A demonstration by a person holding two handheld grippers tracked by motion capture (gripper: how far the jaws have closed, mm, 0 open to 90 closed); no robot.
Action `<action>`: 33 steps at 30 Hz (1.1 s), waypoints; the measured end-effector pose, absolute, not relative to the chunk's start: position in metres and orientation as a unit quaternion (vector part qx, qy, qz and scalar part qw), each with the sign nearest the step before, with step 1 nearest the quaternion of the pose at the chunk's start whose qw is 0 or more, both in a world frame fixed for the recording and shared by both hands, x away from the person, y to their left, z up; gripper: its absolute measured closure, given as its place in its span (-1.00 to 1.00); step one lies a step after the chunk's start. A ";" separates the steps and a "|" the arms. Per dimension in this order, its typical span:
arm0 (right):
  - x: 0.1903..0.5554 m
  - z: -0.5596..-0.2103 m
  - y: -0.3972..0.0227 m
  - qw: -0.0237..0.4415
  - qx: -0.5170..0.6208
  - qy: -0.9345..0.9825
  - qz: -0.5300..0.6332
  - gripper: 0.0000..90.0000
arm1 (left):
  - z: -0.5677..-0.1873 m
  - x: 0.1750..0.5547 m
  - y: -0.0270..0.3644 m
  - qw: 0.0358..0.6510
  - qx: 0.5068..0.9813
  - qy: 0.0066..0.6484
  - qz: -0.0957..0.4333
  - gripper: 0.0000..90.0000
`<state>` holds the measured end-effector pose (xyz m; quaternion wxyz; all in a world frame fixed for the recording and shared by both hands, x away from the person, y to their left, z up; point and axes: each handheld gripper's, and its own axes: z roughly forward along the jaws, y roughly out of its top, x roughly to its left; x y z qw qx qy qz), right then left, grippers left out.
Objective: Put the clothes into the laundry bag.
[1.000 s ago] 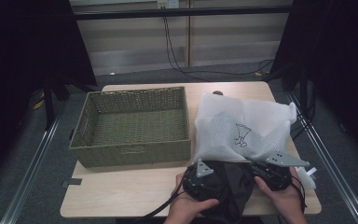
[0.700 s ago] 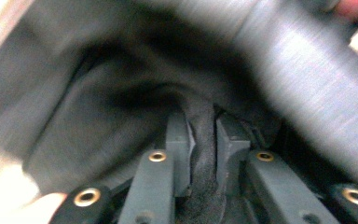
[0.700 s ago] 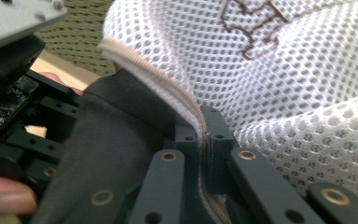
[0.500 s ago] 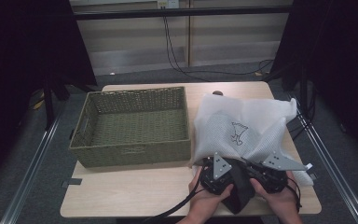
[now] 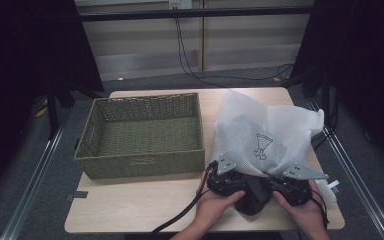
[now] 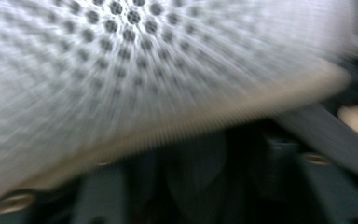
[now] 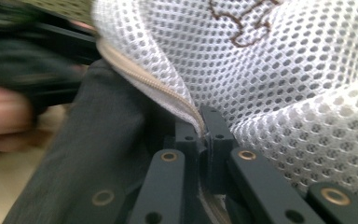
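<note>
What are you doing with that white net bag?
A person holds a gripper in each hand at the near table edge. The right gripper is shut on the zipper edge of the white mesh laundry bag, holding it up. A dark garment lies at the bag's mouth. The left gripper, jaws just reopening, sits beside it. The woven basket stands at the left.

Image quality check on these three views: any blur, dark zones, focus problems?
High view: sharp, table evenly lit, surroundings at both sides nearly black. Left gripper view: heavy motion blur, the white mesh bag smeared into streaks, the dark parts below it barely readable. Right gripper view: mesh and zipper edge crisp at the right gripper, while the hand at the left edge is soft.
</note>
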<state>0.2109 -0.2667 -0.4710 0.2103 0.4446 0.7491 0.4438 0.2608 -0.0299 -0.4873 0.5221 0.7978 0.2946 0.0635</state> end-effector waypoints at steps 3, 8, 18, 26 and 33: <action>0.215 -0.473 -0.271 0.210 0.460 0.745 0.435 0.93 | -0.485 0.252 0.001 0.527 0.798 0.284 0.065 -0.19; 0.222 -0.475 -0.278 0.217 0.477 0.737 0.427 0.93 | -0.497 0.253 0.041 0.504 0.793 0.331 0.089 -0.30; 0.225 -0.483 -0.293 0.245 0.468 0.734 0.427 0.92 | -0.507 0.265 0.018 0.426 0.841 0.330 0.056 -0.29; 0.226 -0.488 -0.304 0.250 0.478 0.705 0.461 0.70 | -0.506 0.262 0.004 0.422 0.860 0.284 0.044 0.80; 0.192 -0.454 -0.301 0.292 0.452 0.666 0.516 -0.07 | -0.507 0.261 0.008 0.428 0.856 0.287 0.041 0.94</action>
